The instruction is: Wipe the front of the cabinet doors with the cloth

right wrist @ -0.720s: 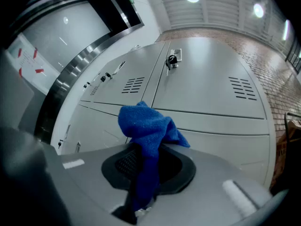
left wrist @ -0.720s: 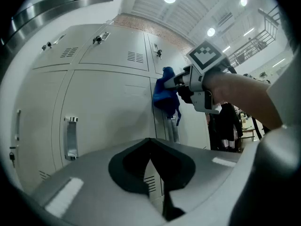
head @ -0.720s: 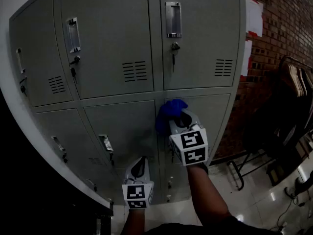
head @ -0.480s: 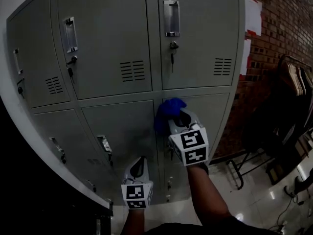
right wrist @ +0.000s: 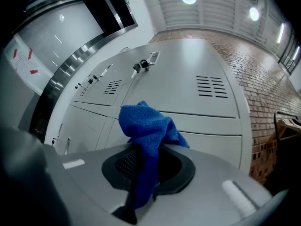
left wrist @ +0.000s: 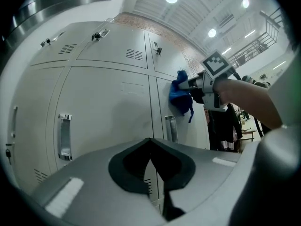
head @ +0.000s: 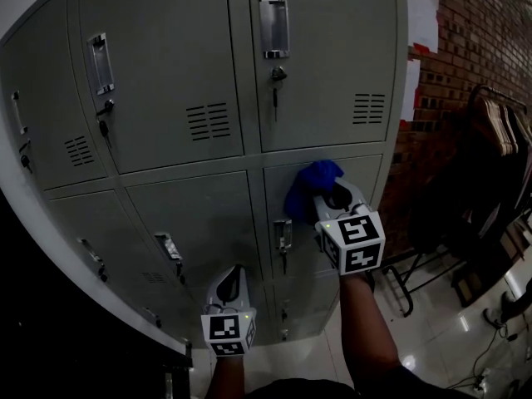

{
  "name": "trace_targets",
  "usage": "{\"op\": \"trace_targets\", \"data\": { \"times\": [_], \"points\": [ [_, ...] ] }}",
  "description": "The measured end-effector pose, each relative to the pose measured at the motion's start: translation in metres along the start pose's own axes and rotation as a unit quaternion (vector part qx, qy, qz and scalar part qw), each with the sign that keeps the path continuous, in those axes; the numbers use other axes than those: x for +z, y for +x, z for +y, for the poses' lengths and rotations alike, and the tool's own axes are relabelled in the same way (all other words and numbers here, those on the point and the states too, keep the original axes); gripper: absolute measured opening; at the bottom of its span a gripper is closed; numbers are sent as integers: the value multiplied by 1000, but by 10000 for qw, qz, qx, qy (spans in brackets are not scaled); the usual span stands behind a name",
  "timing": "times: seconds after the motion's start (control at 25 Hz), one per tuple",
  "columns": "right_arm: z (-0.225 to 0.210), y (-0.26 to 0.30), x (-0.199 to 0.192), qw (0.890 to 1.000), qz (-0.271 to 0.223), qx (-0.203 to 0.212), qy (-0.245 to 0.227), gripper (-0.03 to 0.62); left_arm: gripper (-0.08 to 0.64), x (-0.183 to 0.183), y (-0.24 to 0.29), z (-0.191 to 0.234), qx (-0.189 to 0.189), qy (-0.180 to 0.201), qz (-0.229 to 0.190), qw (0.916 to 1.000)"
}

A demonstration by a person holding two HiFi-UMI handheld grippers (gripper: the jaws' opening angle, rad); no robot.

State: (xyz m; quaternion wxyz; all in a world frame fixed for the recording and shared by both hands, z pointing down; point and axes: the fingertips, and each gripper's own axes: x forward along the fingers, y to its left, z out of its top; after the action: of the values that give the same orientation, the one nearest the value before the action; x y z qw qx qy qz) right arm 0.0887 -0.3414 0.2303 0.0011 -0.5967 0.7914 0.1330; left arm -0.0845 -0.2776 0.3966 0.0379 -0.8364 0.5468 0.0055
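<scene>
Right at the tip of the right hand-held gripper [head: 326, 199], a crumpled blue microfibre cloth [head: 309, 185] is clenched between the jaws and sits up against a grey metal cabinet door [head: 362, 169]. Down and to its left, the left hand-held gripper [head: 234, 277] is closed on nothing.
</scene>
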Motion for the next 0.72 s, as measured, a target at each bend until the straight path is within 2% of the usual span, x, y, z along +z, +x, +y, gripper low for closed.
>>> {"op": "trace_targets", "data": {
  "times": [0.28,0.72],
  "points": [
    [-64,-19,-12,9990,151,-417,14,54,11,0,3,-7,76,168,52,9998],
    [-136,-43,-25,9941,302,-1037,107,54,11,-8,0,-20,21,132,159,9998]
  ]
}}
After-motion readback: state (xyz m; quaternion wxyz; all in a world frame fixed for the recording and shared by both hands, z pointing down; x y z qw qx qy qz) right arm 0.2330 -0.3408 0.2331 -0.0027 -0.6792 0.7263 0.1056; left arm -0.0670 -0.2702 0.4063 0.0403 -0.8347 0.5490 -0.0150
